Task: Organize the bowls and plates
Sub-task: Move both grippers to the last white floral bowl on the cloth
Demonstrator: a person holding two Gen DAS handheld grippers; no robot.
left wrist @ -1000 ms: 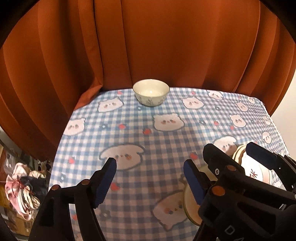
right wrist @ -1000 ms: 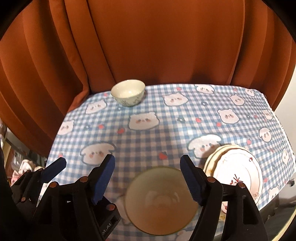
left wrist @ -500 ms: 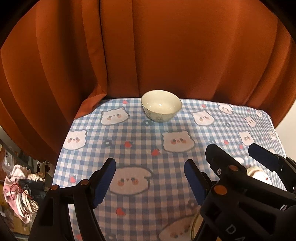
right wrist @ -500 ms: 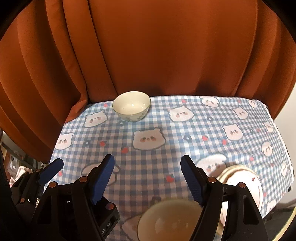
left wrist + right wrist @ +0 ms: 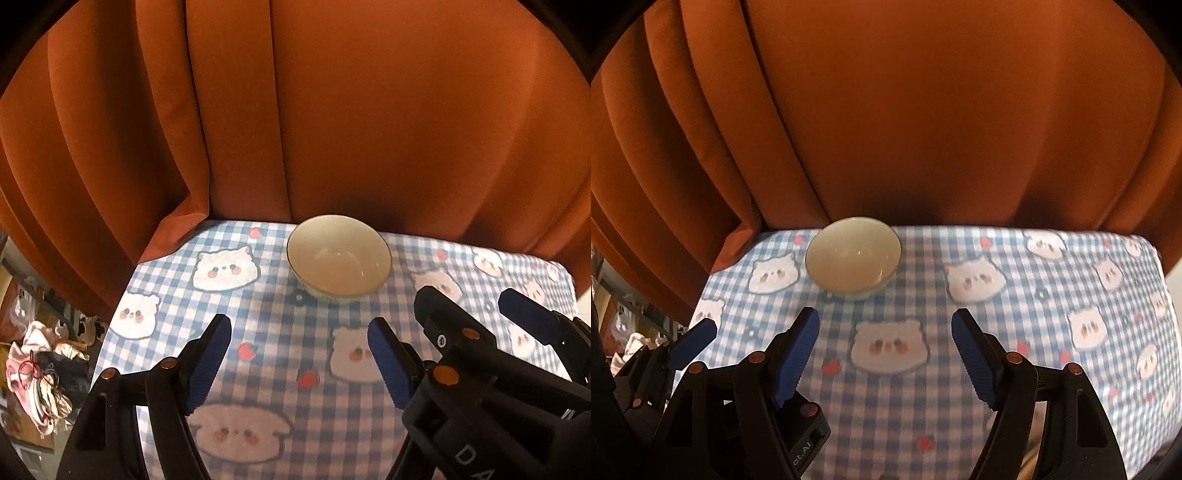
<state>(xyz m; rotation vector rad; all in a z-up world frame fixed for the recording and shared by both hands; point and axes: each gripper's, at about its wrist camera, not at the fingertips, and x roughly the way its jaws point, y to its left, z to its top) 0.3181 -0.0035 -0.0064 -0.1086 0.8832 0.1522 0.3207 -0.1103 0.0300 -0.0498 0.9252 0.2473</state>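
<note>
Bowl (image 5: 338, 255) on table (image 5: 280, 354), before curtain (image 5: 332, 110)

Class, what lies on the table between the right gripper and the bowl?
Only bare checked tablecloth with printed bears: nothing stands between the right gripper and the bowl. The right wrist view shows this.

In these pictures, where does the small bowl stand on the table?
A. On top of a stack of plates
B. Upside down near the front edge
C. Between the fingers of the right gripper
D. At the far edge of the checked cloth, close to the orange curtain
D: the bowl sits upright on the checked cloth right by the orange curtain, ahead of the empty right gripper.
</note>
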